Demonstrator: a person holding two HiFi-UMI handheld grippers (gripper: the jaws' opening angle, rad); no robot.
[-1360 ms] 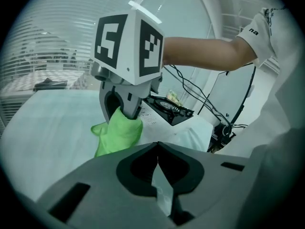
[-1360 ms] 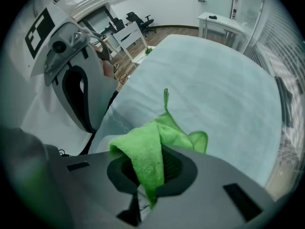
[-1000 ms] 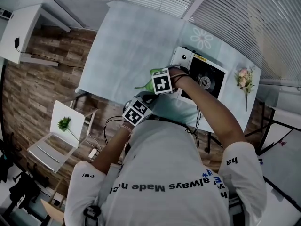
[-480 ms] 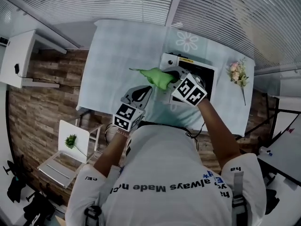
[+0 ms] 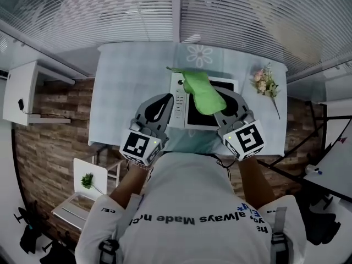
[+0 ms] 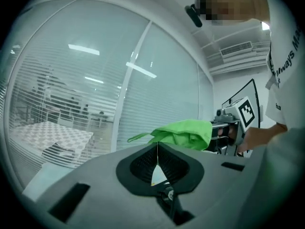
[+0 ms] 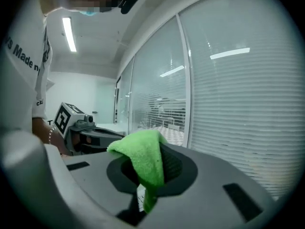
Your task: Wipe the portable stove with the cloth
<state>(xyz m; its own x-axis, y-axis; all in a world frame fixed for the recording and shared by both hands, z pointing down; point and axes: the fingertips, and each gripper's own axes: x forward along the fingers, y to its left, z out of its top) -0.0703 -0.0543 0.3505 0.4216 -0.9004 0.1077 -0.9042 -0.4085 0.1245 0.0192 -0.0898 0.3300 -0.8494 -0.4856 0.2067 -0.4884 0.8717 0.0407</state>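
The right gripper has swung the green microfibre cloth over the white, black-topped portable stove, jaws clamped on its edge; the left gripper is closed, empty. Thin hold — the cloth could slip mid-wipe.

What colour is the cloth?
The cloth is bright green, clearest in the right gripper view.

One portable stove, one green cloth and one flower sprig at 2 o'clock share one counter; two grippers: left gripper, right gripper.
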